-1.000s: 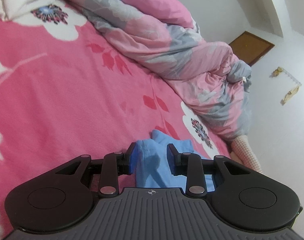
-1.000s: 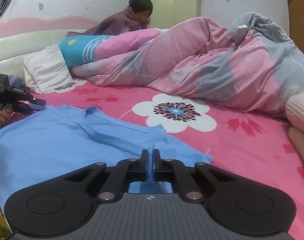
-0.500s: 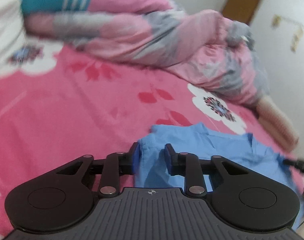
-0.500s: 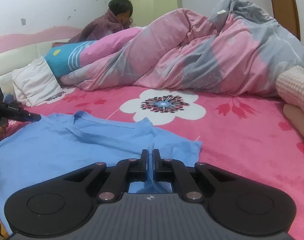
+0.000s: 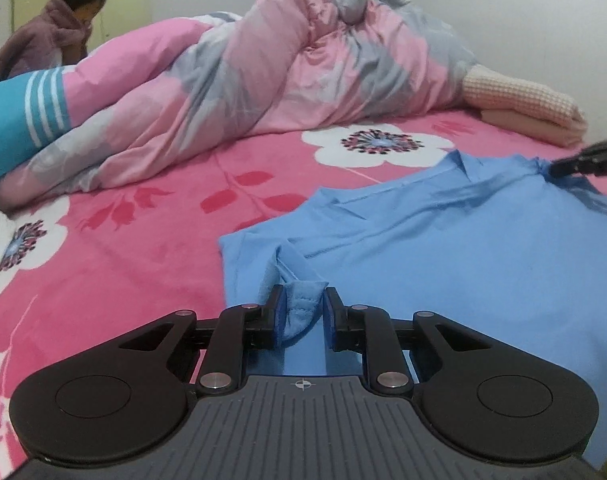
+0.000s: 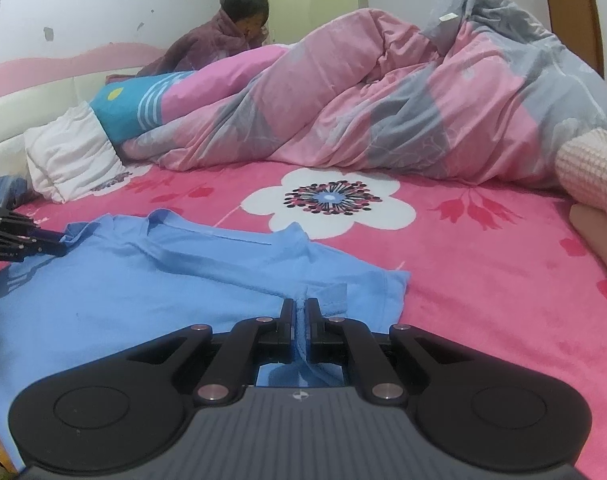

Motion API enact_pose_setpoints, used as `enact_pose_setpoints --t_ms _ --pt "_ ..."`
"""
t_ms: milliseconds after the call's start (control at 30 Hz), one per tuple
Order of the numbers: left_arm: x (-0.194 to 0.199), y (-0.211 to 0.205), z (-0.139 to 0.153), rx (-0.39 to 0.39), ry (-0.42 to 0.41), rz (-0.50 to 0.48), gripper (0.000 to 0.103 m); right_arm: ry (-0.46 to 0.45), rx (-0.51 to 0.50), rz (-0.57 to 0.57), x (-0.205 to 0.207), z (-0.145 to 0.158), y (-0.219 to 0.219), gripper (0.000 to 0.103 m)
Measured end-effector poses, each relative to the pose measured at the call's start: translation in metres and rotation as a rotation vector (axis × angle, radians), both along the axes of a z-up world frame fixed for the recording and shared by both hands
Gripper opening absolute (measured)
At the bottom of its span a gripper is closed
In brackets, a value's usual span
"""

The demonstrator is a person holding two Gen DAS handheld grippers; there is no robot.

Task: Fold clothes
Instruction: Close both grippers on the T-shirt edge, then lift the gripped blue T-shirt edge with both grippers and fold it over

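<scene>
A light blue shirt (image 5: 443,248) lies spread on the pink flowered bedspread (image 5: 123,264), stretched between my two grippers. My left gripper (image 5: 303,294) is shut on a bunched fold of one shirt corner, which fills the narrow gap between its pads. In the right wrist view that gripper (image 6: 59,246) shows at the far left edge, pinching the shirt (image 6: 143,288). My right gripper (image 6: 302,304) is shut on a thin pleat of the opposite corner, close to the sleeve. It also appears in the left wrist view as the right gripper (image 5: 553,169), at the right edge.
A rumpled pink and grey duvet (image 6: 383,100) lies across the back of the bed. A person (image 6: 223,36) sits behind it. White and teal pillows (image 6: 71,152) rest by the headboard. A folded cream knit blanket (image 5: 519,100) sits at the right end.
My left gripper has rolled level and swung sideways, its jaws narrowing on the blue fold. The shirt now shows spread out toward the right gripper, which has hardly moved.
</scene>
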State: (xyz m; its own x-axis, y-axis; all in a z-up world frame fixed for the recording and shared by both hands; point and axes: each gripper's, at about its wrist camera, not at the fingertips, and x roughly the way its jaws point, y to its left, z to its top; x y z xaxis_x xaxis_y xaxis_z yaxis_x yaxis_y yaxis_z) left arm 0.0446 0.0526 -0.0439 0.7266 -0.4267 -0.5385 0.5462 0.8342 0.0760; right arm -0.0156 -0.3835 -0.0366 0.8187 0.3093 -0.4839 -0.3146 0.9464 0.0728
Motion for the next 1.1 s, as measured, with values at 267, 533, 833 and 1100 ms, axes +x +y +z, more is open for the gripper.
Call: enact_pose_setpoints --t_ms 267,533,833,1100 --pt "-0.006 0.002 0.009 0.043 -0.036 0.030 0.029 0.000 0.010 -0.008 0.000 -0.001 -0.001 0.005" --pt "0.009 0.010 0.006 0.032 0.015 0.074 0.039 0.002 0.019 -0.011 0.002 -0.001 -0.003 0.006" --pt "0.041 0.032 0.003 -0.124 0.164 0.131 0.041 0.009 0.040 -0.033 0.005 0.000 -0.010 0.009" --pt "0.059 0.053 -0.003 -0.265 0.313 0.171 0.044 0.014 0.040 -0.046 0.007 0.000 -0.013 0.026"
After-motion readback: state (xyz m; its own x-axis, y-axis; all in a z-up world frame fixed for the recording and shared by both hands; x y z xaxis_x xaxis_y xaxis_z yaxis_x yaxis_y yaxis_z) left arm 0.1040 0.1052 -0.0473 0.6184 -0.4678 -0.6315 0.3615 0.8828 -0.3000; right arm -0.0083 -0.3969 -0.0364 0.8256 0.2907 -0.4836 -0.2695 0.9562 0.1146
